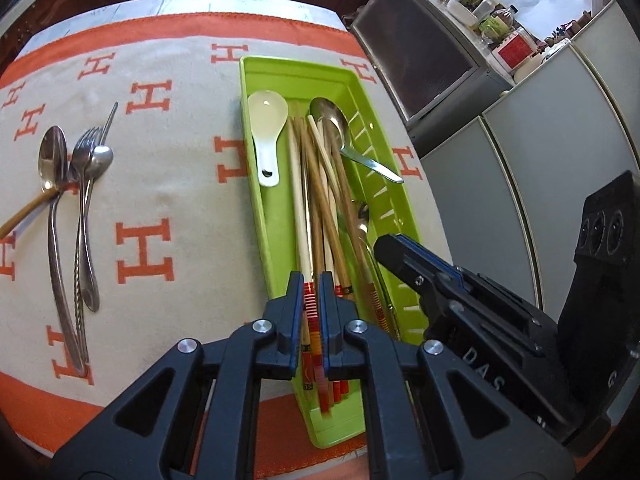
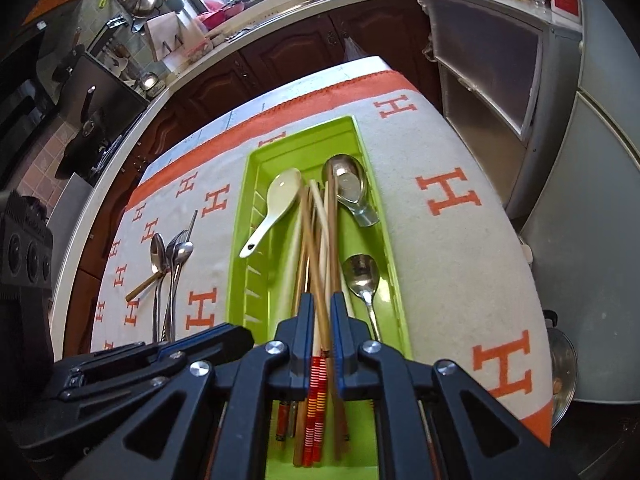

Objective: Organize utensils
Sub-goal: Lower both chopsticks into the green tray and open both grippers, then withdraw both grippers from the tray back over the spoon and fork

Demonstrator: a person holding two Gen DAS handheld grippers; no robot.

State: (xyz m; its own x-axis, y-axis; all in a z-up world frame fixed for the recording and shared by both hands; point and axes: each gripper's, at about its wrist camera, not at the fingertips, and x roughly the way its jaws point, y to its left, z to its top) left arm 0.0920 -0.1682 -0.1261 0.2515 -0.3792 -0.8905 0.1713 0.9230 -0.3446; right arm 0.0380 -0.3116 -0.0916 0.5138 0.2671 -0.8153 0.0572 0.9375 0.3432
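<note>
Green tray [image 1: 256, 216] is filling with chopsticks [image 1: 320, 200] and spoons; both grippers, left [image 1: 311, 300] and right [image 2: 321, 320], are hovering narrow over it, while metal cutlery [image 1: 76, 200] is waiting on the cloth.

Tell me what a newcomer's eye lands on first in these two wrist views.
The bright green tray on the orange-and-cream cloth grabs attention first, crammed with chopsticks, a white ceramic spoon and metal spoons. Next, the left gripper and right gripper both sit over the tray's near end, fingers nearly closed around red-striped chopstick ends. To the tray's left, loose steel cutlery lies on the cloth.
</note>
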